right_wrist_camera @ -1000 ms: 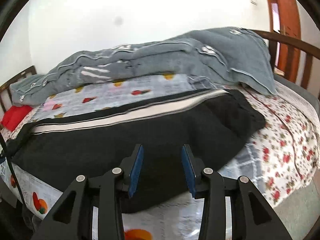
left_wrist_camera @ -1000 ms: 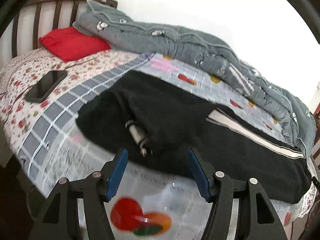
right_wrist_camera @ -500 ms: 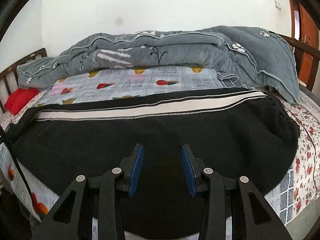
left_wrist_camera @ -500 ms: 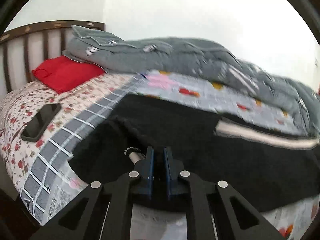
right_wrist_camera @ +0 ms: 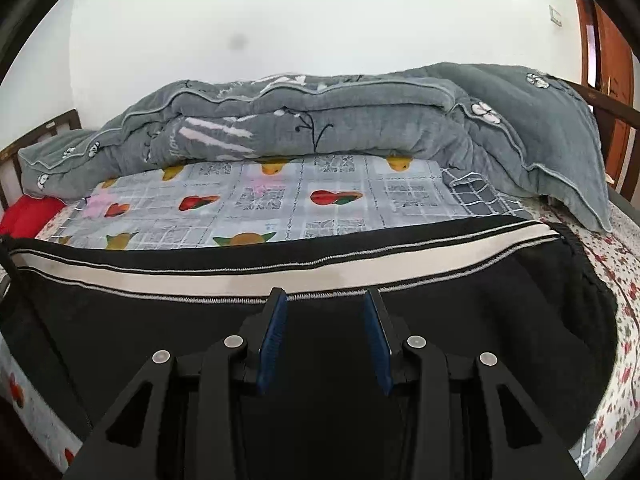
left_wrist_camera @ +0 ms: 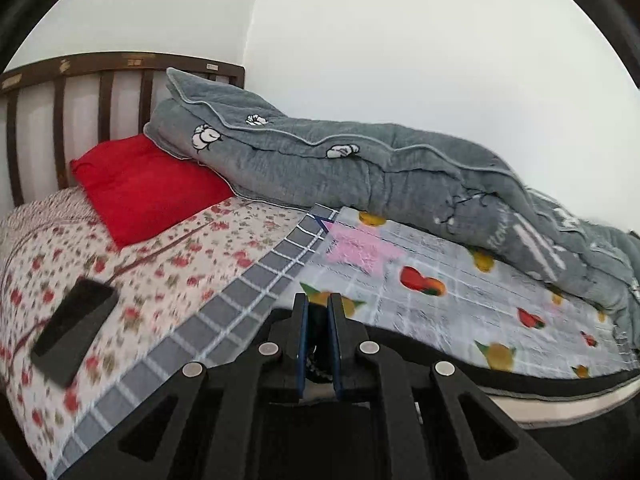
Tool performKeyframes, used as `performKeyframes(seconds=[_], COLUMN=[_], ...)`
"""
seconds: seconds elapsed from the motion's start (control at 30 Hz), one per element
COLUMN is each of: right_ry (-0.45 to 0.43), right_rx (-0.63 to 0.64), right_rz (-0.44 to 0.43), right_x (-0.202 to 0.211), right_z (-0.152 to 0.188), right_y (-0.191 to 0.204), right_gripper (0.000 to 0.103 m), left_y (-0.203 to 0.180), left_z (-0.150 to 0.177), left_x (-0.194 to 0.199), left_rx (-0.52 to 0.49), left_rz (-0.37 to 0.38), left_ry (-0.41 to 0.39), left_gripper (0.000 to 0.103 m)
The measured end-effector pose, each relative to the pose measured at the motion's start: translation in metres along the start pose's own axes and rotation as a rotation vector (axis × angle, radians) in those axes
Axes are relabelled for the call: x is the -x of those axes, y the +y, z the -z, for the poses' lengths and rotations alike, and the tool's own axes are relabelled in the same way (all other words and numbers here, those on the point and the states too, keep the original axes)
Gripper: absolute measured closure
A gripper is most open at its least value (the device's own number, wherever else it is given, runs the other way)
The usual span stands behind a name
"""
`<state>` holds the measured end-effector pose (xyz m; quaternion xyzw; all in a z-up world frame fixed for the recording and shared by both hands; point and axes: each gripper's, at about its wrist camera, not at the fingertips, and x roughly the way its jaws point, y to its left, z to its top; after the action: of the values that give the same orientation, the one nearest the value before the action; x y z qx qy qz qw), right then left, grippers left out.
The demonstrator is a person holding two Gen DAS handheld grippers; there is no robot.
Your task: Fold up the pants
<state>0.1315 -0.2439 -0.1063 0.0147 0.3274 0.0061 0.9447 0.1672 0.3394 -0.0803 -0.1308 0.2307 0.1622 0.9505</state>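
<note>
Black pants (right_wrist_camera: 360,360) with a white side stripe (right_wrist_camera: 200,280) lie lengthwise across the front of the bed. My right gripper (right_wrist_camera: 324,308) is open just above the black cloth, its tips near the stripe. My left gripper (left_wrist_camera: 318,312) is shut on the black cloth at one end of the pants (left_wrist_camera: 420,344), with a bit of drawstring between the pads. The pants' stripe edge (left_wrist_camera: 560,400) runs off to the right in the left wrist view.
A rolled grey quilt (right_wrist_camera: 320,120) lies along the wall side. A red pillow (left_wrist_camera: 148,188) sits by the wooden headboard (left_wrist_camera: 80,80). A black phone (left_wrist_camera: 72,336) lies on the floral sheet (left_wrist_camera: 180,264). A wooden door (right_wrist_camera: 612,60) stands at the right.
My left gripper closed on the pants' end and has lifted it and carried it towards the wall side. My right gripper moved in over the pants, staying open.
</note>
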Motion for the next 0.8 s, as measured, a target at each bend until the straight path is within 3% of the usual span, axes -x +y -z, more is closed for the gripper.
performKeyframes(seconds=[0.13,0.2,0.23,0.27,0.33,0.43,0.5,0.53,0.6,0.63,0.67,0.7,0.8], right_ry=[0.018,0.018,0.017,0.018,0.018,0.014,0.009,0.003,-0.004,-0.006,-0.008,-0.007,-0.003], right_rx=[-0.002,0.009,0.017,0.021,0.027,0.026,0.031,0.036,0.051,0.06,0.067,0.078,0.109], right_rz=[0.009,0.015,0.02,0.022,0.013,-0.004,-0.012,-0.009,-0.001,0.007,0.014,0.022,0.043], right_x=[-0.016,-0.02,-0.022,-0.024,-0.028,-0.031,-0.032,-0.032,-0.032,-0.033,-0.033,-0.035,-0.04], right_z=[-0.007,-0.009,-0.011,-0.013,-0.019,-0.027,-0.032,-0.034,-0.036,-0.037,-0.037,-0.038,-0.045], right_y=[0.005,0.009,0.011,0.013,0.017,0.021,0.025,0.027,0.03,0.031,0.031,0.031,0.027], right_gripper=[0.064,0.064,0.064,0.064,0.064,0.064,0.064,0.064,0.064,0.064,0.064,0.064,0.064], left_y=[0.0,0.002,0.003,0.005,0.007,0.004,-0.001,-0.002,-0.004,-0.006,-0.007,-0.008,0.003], left_z=[-0.002,0.001,0.003,0.005,0.008,0.01,0.012,0.013,0.016,0.018,0.019,0.018,-0.004], left_x=[-0.014,-0.015,-0.014,-0.013,-0.014,-0.033,-0.051,-0.059,-0.073,-0.08,-0.089,-0.088,-0.061], left_rx=[-0.007,-0.011,-0.006,0.0,-0.022,-0.045,-0.082,-0.093,-0.115,-0.131,-0.157,-0.159,-0.114], left_rz=[0.004,0.016,0.017,0.013,0.024,0.014,-0.024,-0.036,-0.053,-0.099,-0.147,-0.156,-0.107], left_ry=[0.019,0.047,0.045,0.03,0.033,0.125,0.209,0.237,0.264,0.277,0.306,0.297,0.155], left_gripper=[0.089,0.053,0.026,0.026,0.027,0.027,0.035,0.052,0.061,0.082,0.095,0.095,0.096])
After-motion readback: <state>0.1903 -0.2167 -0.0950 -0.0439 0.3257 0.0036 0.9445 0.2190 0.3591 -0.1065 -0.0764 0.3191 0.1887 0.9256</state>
